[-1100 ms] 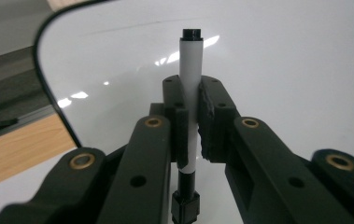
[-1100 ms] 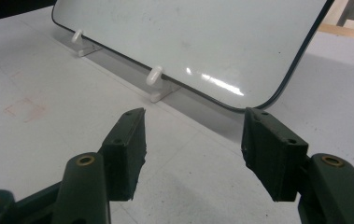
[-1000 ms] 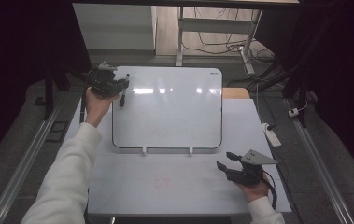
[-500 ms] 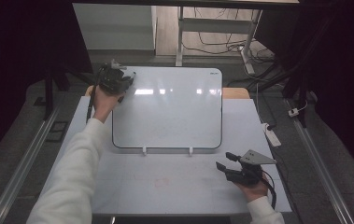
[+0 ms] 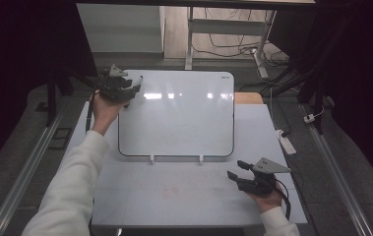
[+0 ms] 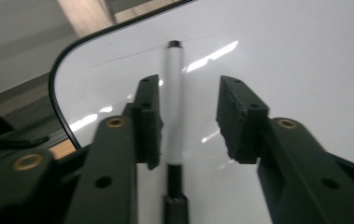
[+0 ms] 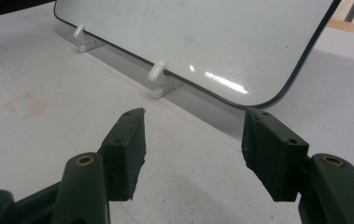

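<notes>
A white marker (image 6: pixel 173 93) with a black end lies on the whiteboard (image 5: pixel 179 118) near its far left corner. My left gripper (image 5: pixel 125 91) hovers over that corner. In the left gripper view the left gripper (image 6: pixel 188 121) straddles the marker: its jaws have just been opening, the marker rests close by the left pad (image 6: pixel 149 116), and a clear gap separates it from the right pad. My right gripper (image 5: pixel 238 169) rests on the table at the front right, open, with nothing between its fingers; its own view shows the right gripper (image 7: pixel 191 149) facing the board's near edge.
The whiteboard sits flat on the white table (image 5: pixel 139 196), with two white clips (image 5: pixel 152 158) at its near edge. A faint red smudge (image 5: pixel 171 192) marks the table front. A power strip (image 5: pixel 287 142) lies off the table's right side.
The left hand has shifted a little to the right, over the board's far left corner. The right hand has not moved.
</notes>
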Demonstrator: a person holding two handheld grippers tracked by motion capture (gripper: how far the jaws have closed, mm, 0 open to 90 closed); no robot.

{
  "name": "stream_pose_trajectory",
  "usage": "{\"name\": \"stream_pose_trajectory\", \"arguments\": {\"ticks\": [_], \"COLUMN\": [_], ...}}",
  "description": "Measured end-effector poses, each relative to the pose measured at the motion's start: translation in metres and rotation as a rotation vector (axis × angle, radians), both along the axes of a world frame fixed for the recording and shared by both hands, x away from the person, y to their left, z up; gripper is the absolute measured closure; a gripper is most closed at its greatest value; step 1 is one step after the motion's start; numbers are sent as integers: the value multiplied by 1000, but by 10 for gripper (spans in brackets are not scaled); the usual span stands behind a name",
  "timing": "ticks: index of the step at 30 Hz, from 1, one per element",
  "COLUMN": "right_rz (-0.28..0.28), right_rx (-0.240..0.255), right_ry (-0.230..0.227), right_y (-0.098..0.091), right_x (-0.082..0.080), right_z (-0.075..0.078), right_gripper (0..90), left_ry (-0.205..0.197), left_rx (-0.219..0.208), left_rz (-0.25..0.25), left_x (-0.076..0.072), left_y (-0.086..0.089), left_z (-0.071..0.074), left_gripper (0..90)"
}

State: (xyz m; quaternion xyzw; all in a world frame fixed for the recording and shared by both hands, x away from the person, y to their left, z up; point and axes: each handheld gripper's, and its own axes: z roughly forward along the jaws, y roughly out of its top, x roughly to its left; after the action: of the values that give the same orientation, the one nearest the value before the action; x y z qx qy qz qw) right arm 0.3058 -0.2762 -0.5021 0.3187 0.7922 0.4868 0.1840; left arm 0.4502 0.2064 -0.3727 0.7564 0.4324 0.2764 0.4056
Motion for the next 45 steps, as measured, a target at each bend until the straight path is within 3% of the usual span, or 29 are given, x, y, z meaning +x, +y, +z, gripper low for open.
{"name": "stream_pose_trajectory", "arguments": {"ticks": [9,16,22,27,32,36,45], "right_rz": [18,22,13,5,1,15,31], "right_rx": [-19,-39,-49,-43,-59,-75,-67], "right_ry": [-17,-18,-24,-21,-15,-19,-37], "right_y": [-4,-9,-13,-19,-23,-24,-24], "right_x": [5,7,9,9,11,11,8], "right_z": [0,-2,-1,-1,-4,-5,-3], "right_gripper": [389,387,384,383,381,380,378], "left_ry": [0,34,58,92,107,112,144], "left_rx": [-53,-94,-122,-154,-169,-154,-115], "left_rz": [-115,-179,-189,-175,-183,-190,-193], "left_x": [-52,-101,-145,-171,-190,-201,-207], "left_y": [6,9,16,26,31,32,29], "left_z": [-11,-33,-60,-88,-105,-115,-126], "left_gripper": [410,319,272,258,247,242,242]}}
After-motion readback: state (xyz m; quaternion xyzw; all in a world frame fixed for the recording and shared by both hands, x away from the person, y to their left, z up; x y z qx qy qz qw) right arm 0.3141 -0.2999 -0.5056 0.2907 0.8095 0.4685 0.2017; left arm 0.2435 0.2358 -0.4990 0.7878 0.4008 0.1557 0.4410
